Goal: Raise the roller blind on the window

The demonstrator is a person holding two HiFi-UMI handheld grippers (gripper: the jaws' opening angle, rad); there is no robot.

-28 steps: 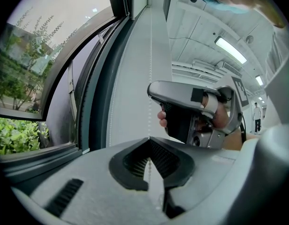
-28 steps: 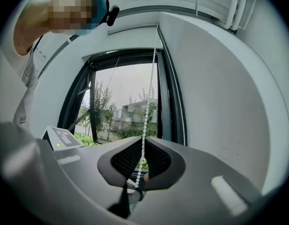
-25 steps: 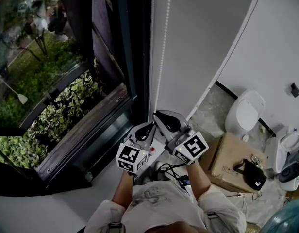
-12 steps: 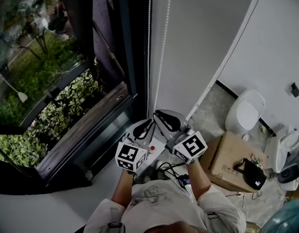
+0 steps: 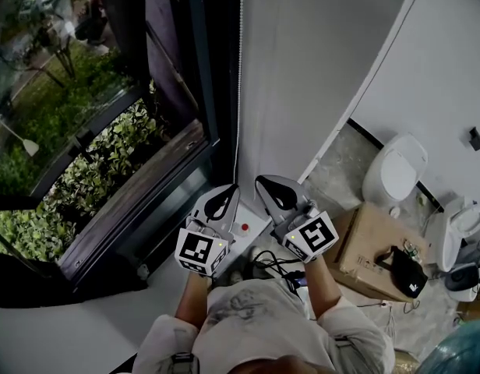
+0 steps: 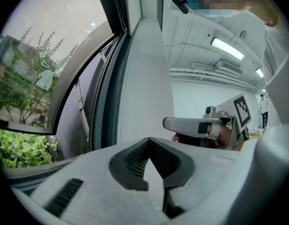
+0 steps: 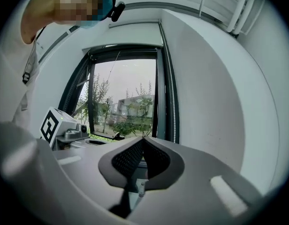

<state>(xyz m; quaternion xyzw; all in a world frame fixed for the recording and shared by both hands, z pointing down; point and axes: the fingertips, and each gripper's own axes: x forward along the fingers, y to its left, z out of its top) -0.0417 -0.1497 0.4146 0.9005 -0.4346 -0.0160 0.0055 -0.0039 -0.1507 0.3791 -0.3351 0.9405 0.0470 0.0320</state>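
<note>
The white bead chain (image 5: 240, 92) hangs straight down beside the dark window frame (image 5: 213, 115). Its lower end comes close to my left gripper (image 5: 227, 192). That gripper points up, jaws together, and I see nothing between them (image 6: 147, 142). My right gripper (image 5: 265, 184) stands just to its right, also shut and empty (image 7: 142, 142). In the right gripper view the chain (image 7: 175, 102) runs along the frame, apart from the jaws. The window glass (image 7: 125, 102) shows uncovered from sill to top, with no blind fabric over it.
A white box with a red button (image 5: 248, 226) and black cables (image 5: 275, 262) lie below the grippers. At the right stand a toilet (image 5: 396, 174), a cardboard box (image 5: 365, 244) with a black bag (image 5: 404, 280), and a second toilet (image 5: 466, 228). A white wall (image 5: 318, 61) rises ahead.
The second chain strand that led up from my right gripper no longer shows; only one line hangs by the frame. Both grippers have shifted slightly, the left one down and to the left.
</note>
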